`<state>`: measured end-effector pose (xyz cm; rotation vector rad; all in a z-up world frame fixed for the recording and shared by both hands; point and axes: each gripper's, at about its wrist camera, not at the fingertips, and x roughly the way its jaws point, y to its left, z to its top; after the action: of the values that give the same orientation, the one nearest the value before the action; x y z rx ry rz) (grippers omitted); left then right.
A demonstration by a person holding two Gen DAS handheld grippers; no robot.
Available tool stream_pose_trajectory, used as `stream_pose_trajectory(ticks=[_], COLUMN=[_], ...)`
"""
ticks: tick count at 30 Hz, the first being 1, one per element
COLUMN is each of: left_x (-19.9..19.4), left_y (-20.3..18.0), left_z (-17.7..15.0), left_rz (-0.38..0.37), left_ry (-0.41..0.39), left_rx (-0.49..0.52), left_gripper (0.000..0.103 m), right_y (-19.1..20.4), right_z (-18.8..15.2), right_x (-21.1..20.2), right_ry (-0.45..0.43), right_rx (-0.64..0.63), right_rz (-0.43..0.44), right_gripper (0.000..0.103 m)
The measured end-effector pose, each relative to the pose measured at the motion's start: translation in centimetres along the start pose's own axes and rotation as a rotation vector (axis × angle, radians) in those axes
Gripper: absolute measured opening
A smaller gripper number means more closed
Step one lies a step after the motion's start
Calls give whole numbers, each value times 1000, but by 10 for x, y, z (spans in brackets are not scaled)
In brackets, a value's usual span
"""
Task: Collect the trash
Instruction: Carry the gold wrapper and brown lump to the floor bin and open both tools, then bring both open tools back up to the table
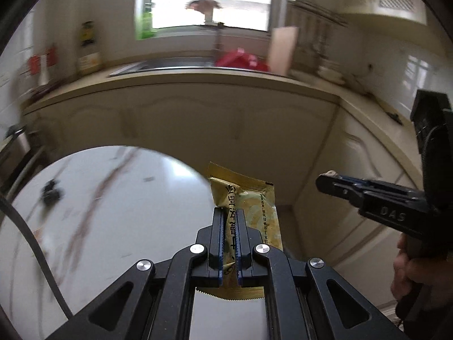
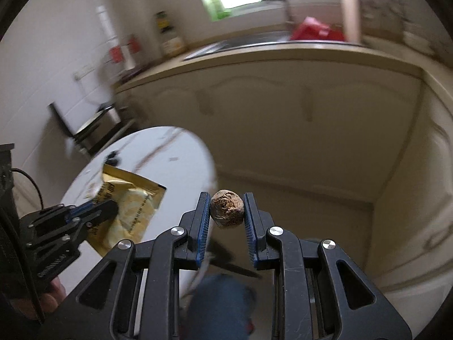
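My left gripper (image 1: 228, 212) is shut on a gold foil wrapper (image 1: 254, 198) with dark print, held upright past the edge of the round white table (image 1: 113, 198). The right wrist view shows that same wrapper (image 2: 133, 204) pinched in the left gripper (image 2: 109, 205) at lower left. My right gripper (image 2: 226, 198) is shut on a small brown wrinkled nut shell (image 2: 227, 209), held over the floor beside the table (image 2: 170, 164). From the left wrist view the right gripper (image 1: 325, 178) enters at the right with a bit of the shell (image 1: 329, 173) at its tip.
A cream kitchen counter (image 1: 198, 82) with a sink (image 1: 170, 63), bottles (image 1: 89, 48) and a red bag (image 1: 243, 59) runs behind, with cabinet doors (image 2: 283, 113) below. A small dark object (image 1: 51, 192) lies on the table. A chair (image 2: 93, 124) stands at the left. A person's leg (image 2: 220, 306) is below.
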<state>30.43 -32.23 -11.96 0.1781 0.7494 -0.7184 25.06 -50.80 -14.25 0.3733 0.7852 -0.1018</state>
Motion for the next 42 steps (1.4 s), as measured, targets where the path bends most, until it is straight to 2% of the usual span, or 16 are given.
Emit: stream_pose_trajectory(ticks=[6,14,21,28,30,31,34,35,37,39,40,42], left_x=[70,164,231,264,268,268,267,264,257,246,242,230], left_y=[-55,-95,-119,-133,-136,-138,-144,-145,-146,-148,-149,-152], left_z=[6,8,12,2,1,0,5,6,10,12,14,15], left_rz=[-85,-89,-65,-21,-12,-7,5,12,28,51,60,74], left_ry=[101,251,345,410,418,416,400,391,369,339,325,289], left_rx=[60,105,130,120,117,114,107,105,105,111,113,112], left_gripper=[3,3,3,9,14,22,41,44,59,66,72,80], right_y=[-86,-166,-200,-222,-220,-221,-224,-224,-225,-226,-226,-227], right_z=[-13,-51,-73,-83,-82,-81,-83,-84,-85,-86,-88,-89], right_x=[7,58,105,126,132,135,138,138,136,134,133,128], right_ry=[41,167,253,297,304,307,311,311,307,303,298,284], right_rx=[114,247,321,365,371,374,381,386,394,411,422,446], right_rz=[-92,-108,-92,-88,-90,-90,-87,-89,-91,-91,-91,-102], right_gripper=[22,22,22,24,25,25,36,43,57,92,99,103])
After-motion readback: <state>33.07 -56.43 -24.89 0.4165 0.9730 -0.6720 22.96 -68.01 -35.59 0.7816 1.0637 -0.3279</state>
